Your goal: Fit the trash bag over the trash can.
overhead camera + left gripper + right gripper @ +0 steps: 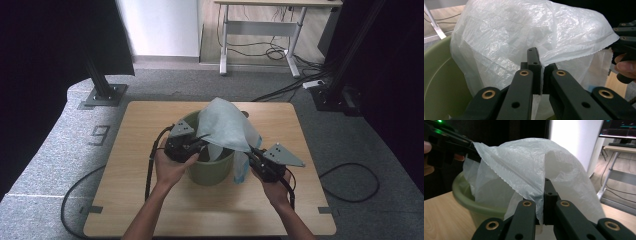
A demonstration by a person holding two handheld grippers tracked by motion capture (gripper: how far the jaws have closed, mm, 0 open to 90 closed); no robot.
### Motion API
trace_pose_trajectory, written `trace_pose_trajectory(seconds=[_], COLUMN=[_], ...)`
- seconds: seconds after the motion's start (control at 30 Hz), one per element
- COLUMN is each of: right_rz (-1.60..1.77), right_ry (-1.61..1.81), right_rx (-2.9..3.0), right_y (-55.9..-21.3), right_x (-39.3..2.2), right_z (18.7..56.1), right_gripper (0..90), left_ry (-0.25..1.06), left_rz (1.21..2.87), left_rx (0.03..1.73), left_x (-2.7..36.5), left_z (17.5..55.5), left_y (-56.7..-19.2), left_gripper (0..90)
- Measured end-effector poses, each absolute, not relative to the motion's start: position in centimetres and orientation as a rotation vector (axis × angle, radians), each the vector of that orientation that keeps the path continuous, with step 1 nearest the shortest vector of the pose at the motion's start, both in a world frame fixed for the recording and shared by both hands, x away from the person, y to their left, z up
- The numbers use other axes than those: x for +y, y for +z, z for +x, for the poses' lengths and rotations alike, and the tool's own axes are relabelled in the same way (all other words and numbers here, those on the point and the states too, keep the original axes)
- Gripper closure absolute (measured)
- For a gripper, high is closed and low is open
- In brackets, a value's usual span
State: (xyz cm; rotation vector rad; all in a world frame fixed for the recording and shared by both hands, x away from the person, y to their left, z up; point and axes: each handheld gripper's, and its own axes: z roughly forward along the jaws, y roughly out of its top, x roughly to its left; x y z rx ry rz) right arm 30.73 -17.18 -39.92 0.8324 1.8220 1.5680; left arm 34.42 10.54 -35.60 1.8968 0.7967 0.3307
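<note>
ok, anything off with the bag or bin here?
Nothing damaged. The bag isn't seated in the bin: it billows above the rim, one side draped outside, pinched by left tongs and right tongs.

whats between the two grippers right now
The white plastic bag, stretched from left gripper to right gripper above the green bin, as the high view shows.

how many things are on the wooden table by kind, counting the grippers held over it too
round olive-green plastic bin: 1
thin translucent white plastic bag, its edge pinched on both sides: 1
black two-jaw grippers: 2, the left gripper and the right gripper, each shut on the bag
total: 4
</note>
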Motion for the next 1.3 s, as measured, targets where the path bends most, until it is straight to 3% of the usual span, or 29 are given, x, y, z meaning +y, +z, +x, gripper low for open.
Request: trace_pose_trajectory(seconds=[0.07,0.27,0.43,0.8,1.03,1.3], right_rz=[0.821,0.755,0.763,0.874,0.965,1.030], right_ry=[1.580,1.618,1.652,1.542,1.542,1.521], right_rx=[1.834,1.869,1.863,1.909,1.940,1.892], right_y=[-40.1,-40.4,-40.3,-42.8,-44.9,-45.0], right_x=[-17.1,-17.4,-19.1,-23.0,-24.8,-25.8], right_z=[30.5,29.1,28.1,29.2,29.7,31.5], right_gripper=[82.8,59.8,50.0,40.9,40.3,38.7], left_ry=[0.322,0.337,0.349,0.332,0.332,0.331], left_rz=[1.893,1.887,1.872,1.829,1.814,1.780], left_rx=[0.801,0.852,0.918,0.985,0.988,0.998], left_x=[11.0,13.4,15.8,18.2,18.6,19.7], left_z=[34.4,34.5,35.0,35.6,35.5,35.8], left_y=[-35.8,-36.4,-36.9,-38.1,-38.0,-37.5], left_gripper=[89.7,89.7,89.7,89.7,89.6,89.5])
